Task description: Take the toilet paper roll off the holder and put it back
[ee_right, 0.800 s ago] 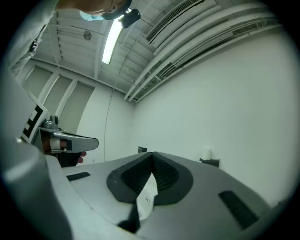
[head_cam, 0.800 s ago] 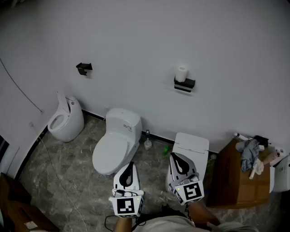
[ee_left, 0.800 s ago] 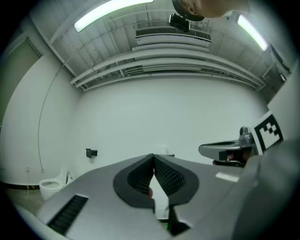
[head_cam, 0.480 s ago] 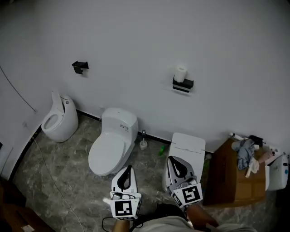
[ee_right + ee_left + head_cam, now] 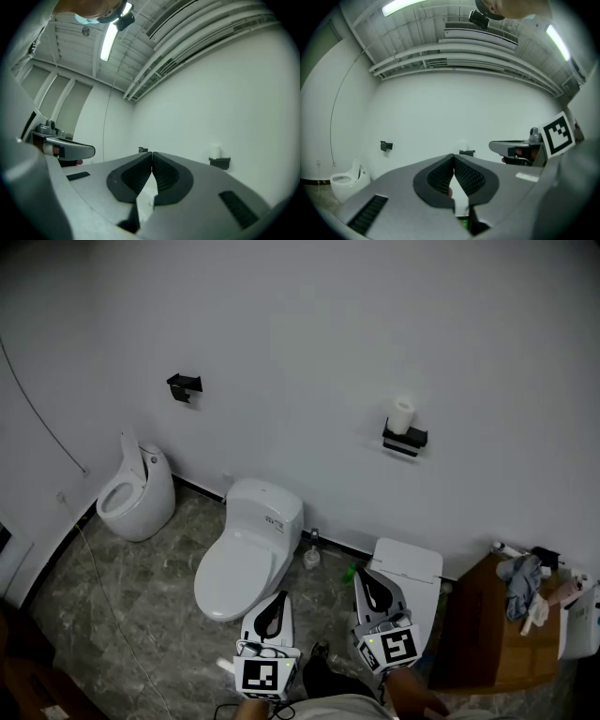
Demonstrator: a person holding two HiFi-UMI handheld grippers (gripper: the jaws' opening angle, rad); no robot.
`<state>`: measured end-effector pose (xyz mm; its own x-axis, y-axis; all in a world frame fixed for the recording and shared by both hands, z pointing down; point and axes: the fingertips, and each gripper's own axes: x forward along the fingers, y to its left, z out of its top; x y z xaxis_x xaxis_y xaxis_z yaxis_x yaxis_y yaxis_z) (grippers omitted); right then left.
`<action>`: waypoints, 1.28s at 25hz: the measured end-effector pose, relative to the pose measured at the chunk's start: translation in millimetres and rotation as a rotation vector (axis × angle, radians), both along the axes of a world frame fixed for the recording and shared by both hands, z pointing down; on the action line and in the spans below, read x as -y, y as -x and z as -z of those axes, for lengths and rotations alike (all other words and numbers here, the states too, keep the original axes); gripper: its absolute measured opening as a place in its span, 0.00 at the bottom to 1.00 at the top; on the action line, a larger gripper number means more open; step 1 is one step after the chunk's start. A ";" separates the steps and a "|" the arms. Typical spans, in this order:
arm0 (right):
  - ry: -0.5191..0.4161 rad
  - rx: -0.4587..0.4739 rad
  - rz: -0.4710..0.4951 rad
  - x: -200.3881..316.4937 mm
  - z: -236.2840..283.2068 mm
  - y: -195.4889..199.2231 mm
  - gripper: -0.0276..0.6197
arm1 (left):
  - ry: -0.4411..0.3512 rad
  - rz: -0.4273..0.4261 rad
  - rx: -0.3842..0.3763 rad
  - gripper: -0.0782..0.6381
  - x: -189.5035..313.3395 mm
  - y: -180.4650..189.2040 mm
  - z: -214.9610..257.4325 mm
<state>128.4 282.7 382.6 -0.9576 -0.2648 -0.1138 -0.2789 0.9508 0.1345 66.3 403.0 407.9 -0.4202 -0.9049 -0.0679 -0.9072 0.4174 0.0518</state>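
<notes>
White toilet paper roll (image 5: 401,414) standing upright on top of a black holder (image 5: 405,440) fixed to the pale wall (image 5: 300,324), right of centre in the head view; second black holder (image 5: 184,386) on the same wall, well apart to the left; below them, on a grey marbled floor (image 5: 141,596), a small white bowl (image 5: 136,493) at left, a white toilet (image 5: 248,549) in the middle and a white cistern lid (image 5: 409,562) under the roll; wooden cabinet (image 5: 487,624) at far right, with crumpled cloths (image 5: 520,579) on its top; left gripper (image 5: 278,598) and right gripper (image 5: 360,575) low in front of the person, both aimed at the wall, well apart from the roll; each has its jaws pressed together with nothing between them.
</notes>
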 end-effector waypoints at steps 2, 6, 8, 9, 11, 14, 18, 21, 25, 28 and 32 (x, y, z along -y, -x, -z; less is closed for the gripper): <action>0.005 0.015 0.019 11.8 4.4 25.5 0.05 | 0.009 0.000 0.017 0.12 12.8 22.1 6.8; -0.007 0.022 0.051 42.2 15.8 65.4 0.05 | 0.002 -0.005 -0.013 0.12 47.0 59.6 16.5; -0.006 0.015 0.053 61.1 16.6 82.0 0.05 | 0.028 -0.022 -0.026 0.12 67.6 76.2 12.8; -0.001 0.014 0.052 71.6 15.8 89.9 0.05 | 0.039 -0.032 -0.033 0.12 79.0 84.5 11.0; 0.013 0.019 0.041 95.2 13.8 102.4 0.05 | 0.045 -0.047 -0.022 0.12 103.7 100.9 12.1; 0.004 0.009 0.014 135.5 14.2 111.6 0.05 | 0.040 -0.082 -0.026 0.12 146.5 113.6 12.7; 0.023 -0.018 -0.037 183.8 6.4 116.9 0.05 | 0.081 -0.122 -0.008 0.12 192.9 122.4 5.2; 0.050 -0.028 -0.077 207.2 -0.5 122.0 0.05 | 0.076 -0.187 -0.052 0.12 218.3 130.6 -1.1; 0.078 -0.055 -0.146 238.3 -17.5 127.0 0.05 | 0.145 -0.250 -0.061 0.12 255.7 149.8 -20.0; 0.080 -0.076 -0.203 260.8 -24.0 132.8 0.05 | 0.152 -0.326 -0.081 0.12 287.3 165.2 -27.9; 0.082 -0.090 -0.295 285.6 -25.9 137.8 0.05 | 0.158 -0.456 -0.074 0.12 327.6 177.3 -27.7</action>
